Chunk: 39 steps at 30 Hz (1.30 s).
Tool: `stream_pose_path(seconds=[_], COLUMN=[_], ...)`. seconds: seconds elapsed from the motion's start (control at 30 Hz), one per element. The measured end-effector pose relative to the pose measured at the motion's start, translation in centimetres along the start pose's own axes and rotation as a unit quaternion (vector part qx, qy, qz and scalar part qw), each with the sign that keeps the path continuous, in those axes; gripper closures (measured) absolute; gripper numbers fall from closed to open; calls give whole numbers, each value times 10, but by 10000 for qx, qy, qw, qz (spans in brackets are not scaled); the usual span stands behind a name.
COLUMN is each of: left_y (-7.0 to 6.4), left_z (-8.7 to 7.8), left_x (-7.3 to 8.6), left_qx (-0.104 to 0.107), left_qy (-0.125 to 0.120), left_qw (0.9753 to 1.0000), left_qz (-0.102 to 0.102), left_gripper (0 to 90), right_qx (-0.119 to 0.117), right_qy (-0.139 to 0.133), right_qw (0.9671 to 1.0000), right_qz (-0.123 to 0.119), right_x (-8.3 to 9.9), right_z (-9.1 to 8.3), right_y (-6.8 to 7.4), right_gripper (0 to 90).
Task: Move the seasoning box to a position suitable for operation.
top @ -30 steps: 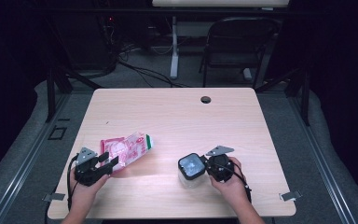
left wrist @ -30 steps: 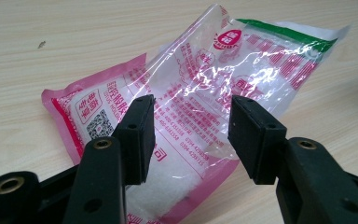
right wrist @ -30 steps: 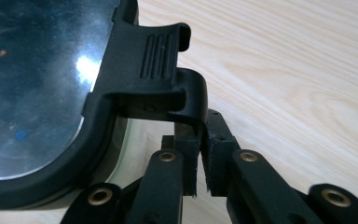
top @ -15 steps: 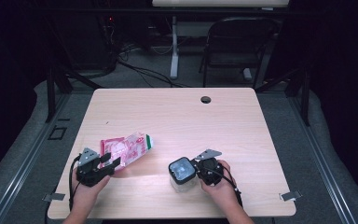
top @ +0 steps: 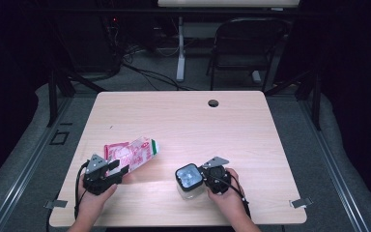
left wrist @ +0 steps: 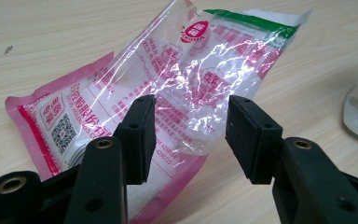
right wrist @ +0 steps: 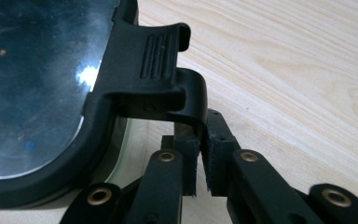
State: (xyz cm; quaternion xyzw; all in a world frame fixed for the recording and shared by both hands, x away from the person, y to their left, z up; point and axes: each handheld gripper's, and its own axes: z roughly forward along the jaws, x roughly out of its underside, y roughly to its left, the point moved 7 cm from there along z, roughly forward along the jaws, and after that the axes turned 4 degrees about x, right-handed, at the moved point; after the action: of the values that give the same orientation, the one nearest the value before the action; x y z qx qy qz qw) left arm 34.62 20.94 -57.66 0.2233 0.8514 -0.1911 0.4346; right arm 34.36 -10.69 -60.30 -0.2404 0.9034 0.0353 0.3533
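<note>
The left hand-held gripper (left wrist: 189, 135) stands with its two black jaws wide apart, nothing between them, poised just over the near end of a clear plastic packet (left wrist: 168, 88) that lies flat on the pale wooden desk (left wrist: 51, 37). Straight ahead of those jaws the packet stretches away: a pink border at the near end, a green band at the far end, and crinkled glossy film between. Its print is in pink and red East Asian characters too small and glare-broken to read; a QR code sits off the left jaw, and a red oval logo lies farther ahead near the green band. In the high view this left hand-held gripper (top: 107, 171) sits at the near left of the desk (top: 183, 121), with the packet (top: 131, 152) reaching away from it and to its right. The right hand-held gripper (right wrist: 200, 154) has its jaws pinched narrow on the black latch tab (right wrist: 161, 70) of a lid, the tab curling down between the pads. To the left of these jaws spreads the lid, a black frame around a glossy dark panel, closing a clear-walled container (right wrist: 42, 93); no label or writing shows on it, only ribbed grooves on the tab. From above, the container (top: 189, 180) stands directly against the left side of the right hand-held gripper (top: 207, 178), well apart from the packet. At the far right of the left gripper view, a clear curved edge with something white inside shows beyond the right jaw.
</note>
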Motion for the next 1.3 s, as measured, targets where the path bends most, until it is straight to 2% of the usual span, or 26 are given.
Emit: stream_pose_path(seconds=[0.03, 0.13, 0.27, 0.43, 0.5, 0.57, 0.7, 0.8, 0.9, 0.97, 1.07, 1.1, 1.3], left_y=[-1, -3, -7, -11, -14, -15, -22, -27, -37, -45, -56, -61, -69], left_z=[0, -1, -1, 0, 0, 0, 1, 3, 6, 8, 11, 13, 16], left_x=[0, -1, -2, -2, -2, -3, -4, -4, -5, -5, -4, -4, -2], left_qx=[-1, 0, 45, 66, 124, 124, 118, 116, 238, 334, 524, 585, 690], left_qy=[5, -33, -32, -33, -22, -11, 70, 73, 102, 150, 220, 264, 337], left_qw=[10000, 10000, 10000, 9999, 9999, 9999, 9999, 9998, 9993, 9987, 9975, 9968, 9951], left_qz=[6, 23, 73, 107, 94, 104, 103, 150, 258, 346, 432, 483, 617], left_gripper=[534, 533, 523, 514, 512, 512, 512, 510, 508, 517, 532, 545, 574], right_qx=[27, 40, -140, -221, -393, -399, -680, -724, -799, -824, -817, -852, -877], right_qy=[41, 36, 42, 114, 148, 92, 84, 81, 111, 77, 69, 17, -131], right_qw=[10000, 10000, 9998, 9996, 9989, 9990, 9974, 9971, 9965, 9963, 9959, 9950, 9945], right_qz=[-71, -64, 104, 94, 190, 200, 218, 211, 216, 225, 379, 516, 559], right_x=[1, 2, 4, 6, 6, 6, 7, 7, 8, 8, 5, 1, -13], right_z=[-2, -2, -4, -7, -10, -11, -26, -31, -46, -48, -56, -59, -63], right_y=[0, 0, 2, 2, 2, 1, -2, -4, -9, -9, -16, -20, -22], right_gripper=[844, 840, 824, 811, 785, 775, 717, 698, 679, 679, 675, 684, 740])
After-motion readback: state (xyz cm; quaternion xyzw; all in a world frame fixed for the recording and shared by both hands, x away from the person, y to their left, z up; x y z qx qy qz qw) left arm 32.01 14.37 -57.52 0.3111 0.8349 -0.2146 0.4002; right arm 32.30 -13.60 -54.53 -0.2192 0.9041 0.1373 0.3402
